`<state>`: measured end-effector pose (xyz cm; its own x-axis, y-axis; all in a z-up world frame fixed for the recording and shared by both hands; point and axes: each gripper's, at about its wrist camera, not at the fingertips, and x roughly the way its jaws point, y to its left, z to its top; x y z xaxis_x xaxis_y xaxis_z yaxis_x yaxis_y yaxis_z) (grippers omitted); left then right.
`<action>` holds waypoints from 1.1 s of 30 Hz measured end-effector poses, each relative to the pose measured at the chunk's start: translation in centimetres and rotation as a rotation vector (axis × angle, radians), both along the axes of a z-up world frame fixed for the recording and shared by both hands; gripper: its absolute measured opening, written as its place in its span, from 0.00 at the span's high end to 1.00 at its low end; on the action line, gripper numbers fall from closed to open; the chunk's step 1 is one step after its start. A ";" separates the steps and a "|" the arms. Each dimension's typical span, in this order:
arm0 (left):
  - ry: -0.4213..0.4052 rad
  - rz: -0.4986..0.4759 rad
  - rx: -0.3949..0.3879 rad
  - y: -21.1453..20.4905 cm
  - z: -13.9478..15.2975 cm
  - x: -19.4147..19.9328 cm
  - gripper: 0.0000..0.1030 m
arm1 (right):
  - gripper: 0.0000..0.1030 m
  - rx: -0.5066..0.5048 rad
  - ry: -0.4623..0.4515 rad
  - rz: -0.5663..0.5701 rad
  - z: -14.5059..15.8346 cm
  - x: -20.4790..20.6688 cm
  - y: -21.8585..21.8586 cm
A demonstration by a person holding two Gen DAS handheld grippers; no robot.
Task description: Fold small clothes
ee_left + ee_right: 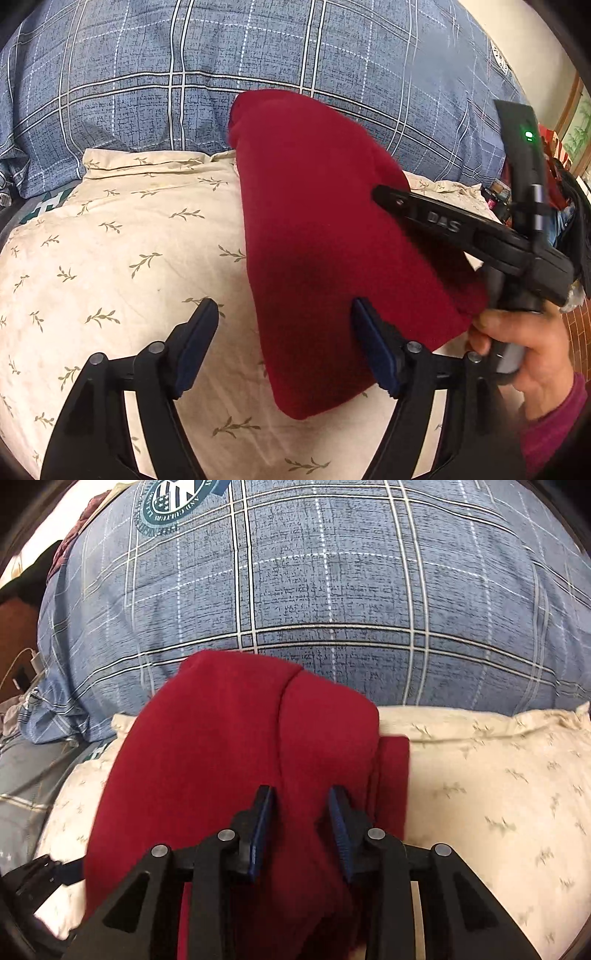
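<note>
A dark red garment [325, 236] lies folded on a cream leaf-print pillow [122, 266]. My left gripper [284, 314] is open and holds nothing; its right finger rests over the garment's near edge and its left finger is over the pillow. My right gripper [301, 797] has its jaws partly closed around a raised fold of the red garment [229, 746]. In the left wrist view the right gripper [384, 194] reaches in from the right with its tip on the garment.
A blue plaid duvet [221, 74] is bunched behind the pillow and fills the back of both views [332, 583]. A white charger and cables [29, 664] lie at the far left. Red items and a framed picture [576, 133] stand at the far right.
</note>
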<state>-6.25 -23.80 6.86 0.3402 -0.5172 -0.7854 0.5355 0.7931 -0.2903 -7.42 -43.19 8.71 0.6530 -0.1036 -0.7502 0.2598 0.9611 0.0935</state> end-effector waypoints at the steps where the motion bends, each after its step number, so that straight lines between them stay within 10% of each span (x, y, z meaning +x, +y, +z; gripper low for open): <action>1: 0.004 0.001 -0.003 0.0 -0.1 0.1 0.25 | 0.70 -0.014 -0.001 0.000 -0.1 0.4 0.2; 11: 0.005 0.012 0.000 0.2 -0.1 0.1 0.23 | 0.66 0.013 0.005 0.019 3.7 -4.4 1.2; 18: 0.014 0.010 0.012 0.0 0.0 -0.2 0.23 | 0.67 -0.011 0.050 0.013 1.1 -6.5 1.0; 21: 0.048 -0.001 -0.039 0.8 0.7 0.1 0.24 | 0.59 0.060 0.004 0.001 2.3 -7.4 0.2; 25: 0.077 0.020 -0.118 1.8 1.3 1.6 0.19 | 0.17 0.126 -0.095 -0.072 2.7 -8.4 -2.3; 33: 0.214 -0.004 -0.207 0.0 -1.3 4.9 0.11 | 0.16 0.355 -0.034 0.012 -1.6 -3.8 -4.6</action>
